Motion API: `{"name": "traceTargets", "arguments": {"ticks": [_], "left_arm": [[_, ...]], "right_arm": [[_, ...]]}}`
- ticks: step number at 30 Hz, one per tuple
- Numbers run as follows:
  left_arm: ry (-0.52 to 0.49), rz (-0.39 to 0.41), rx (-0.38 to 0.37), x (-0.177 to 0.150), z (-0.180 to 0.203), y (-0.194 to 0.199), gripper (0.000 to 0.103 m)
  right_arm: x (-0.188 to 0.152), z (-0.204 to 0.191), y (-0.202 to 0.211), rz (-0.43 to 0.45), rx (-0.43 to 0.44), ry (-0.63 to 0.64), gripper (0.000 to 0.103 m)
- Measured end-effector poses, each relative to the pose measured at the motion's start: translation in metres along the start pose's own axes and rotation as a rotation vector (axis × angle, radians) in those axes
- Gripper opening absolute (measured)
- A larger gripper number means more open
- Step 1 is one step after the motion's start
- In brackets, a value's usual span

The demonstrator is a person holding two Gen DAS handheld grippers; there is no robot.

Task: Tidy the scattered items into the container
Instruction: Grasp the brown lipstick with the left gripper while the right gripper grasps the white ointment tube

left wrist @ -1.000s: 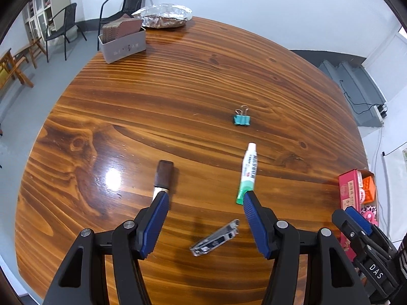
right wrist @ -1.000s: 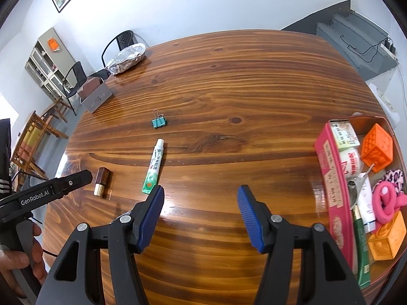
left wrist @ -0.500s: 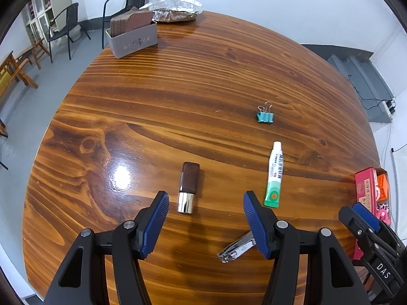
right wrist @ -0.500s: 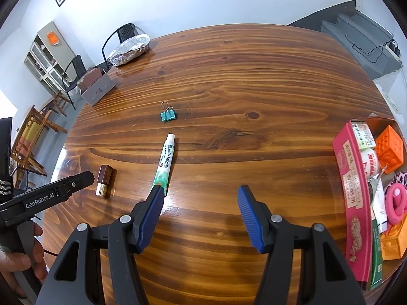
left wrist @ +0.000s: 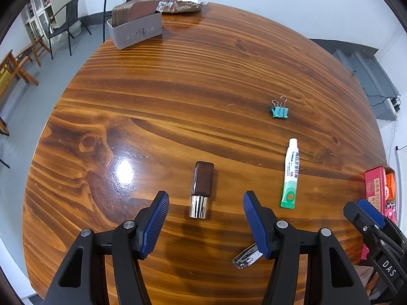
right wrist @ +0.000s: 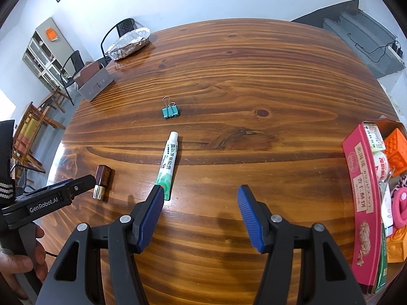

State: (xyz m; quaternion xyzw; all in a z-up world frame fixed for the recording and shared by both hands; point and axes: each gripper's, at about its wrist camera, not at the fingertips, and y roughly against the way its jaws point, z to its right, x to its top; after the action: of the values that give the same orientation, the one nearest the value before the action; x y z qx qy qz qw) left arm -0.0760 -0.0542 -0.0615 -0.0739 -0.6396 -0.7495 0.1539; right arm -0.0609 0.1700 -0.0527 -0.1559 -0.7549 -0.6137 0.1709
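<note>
Now the left gripper [left wrist: 206, 203] hangs apart, empty, over a glossy brown lipstick [left wrist: 201, 189] with chrome base on the grained wooden worktop [left wrist: 203, 81]; the right gripper [right wrist: 198, 198] is apart too.

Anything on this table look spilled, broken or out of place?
Nothing spilled or broken. Four items lie loose outside the container: lipstick, ointment tube, teal binder clips and nail clipper.

Brown lipstick [left wrist: 201, 189] w/ shiny silver base lies flat on the wood, near-left, silver end toward cam. White/green tube [left wrist: 290, 172] flat to its right, white cap pointing far. Teal binder clips [left wrist: 279, 111], wire handles up, further out past the tube. Metal nail clipper [left wrist: 247, 256] nearest, partly hidden. Pink-walled container [right wrist: 361, 198] far right, full: orange blocks, pink ring, sachets.
</note>
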Motion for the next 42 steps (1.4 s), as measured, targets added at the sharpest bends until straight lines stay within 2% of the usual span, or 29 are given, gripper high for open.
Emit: {"name": "traceTargets", "arguments": {"ticks": [9,24,26,28,30,32,42], "left_arm": [[0.020,-0.036,0.013,-0.005,-0.013,-0.015,0.062],[-0.038,-0.025,0.004,0.000,-0.006,-0.036,0.061],[-0.048,-0.022,0.005,0.001,-0.005,-0.039,0.053],[-0.066,-0.014,0.011,0.002,-0.005,-0.041,0.037],[-0.090,-0.004,0.014,0.003,-0.003,-0.042,0.034],[-0.095,-0.001,0.004,0.005,-0.005,-0.043,0.021],[-0.079,0.038,-0.006,0.004,-0.009,-0.029,0.021]], "right_arm": [[0.001,-0.004,-0.009,-0.021,-0.002,0.009,0.064],[0.004,-0.004,-0.016,-0.033,-0.014,0.005,0.064],[0.004,-0.003,-0.017,-0.035,-0.016,0.003,0.064],[0.004,-0.003,-0.018,-0.037,-0.019,0.002,0.064],[0.004,-0.003,-0.020,-0.040,-0.022,0.002,0.064],[0.005,-0.004,-0.022,-0.043,-0.023,0.006,0.064],[0.019,-0.022,-0.044,-0.047,-0.011,0.063,0.064]]}}
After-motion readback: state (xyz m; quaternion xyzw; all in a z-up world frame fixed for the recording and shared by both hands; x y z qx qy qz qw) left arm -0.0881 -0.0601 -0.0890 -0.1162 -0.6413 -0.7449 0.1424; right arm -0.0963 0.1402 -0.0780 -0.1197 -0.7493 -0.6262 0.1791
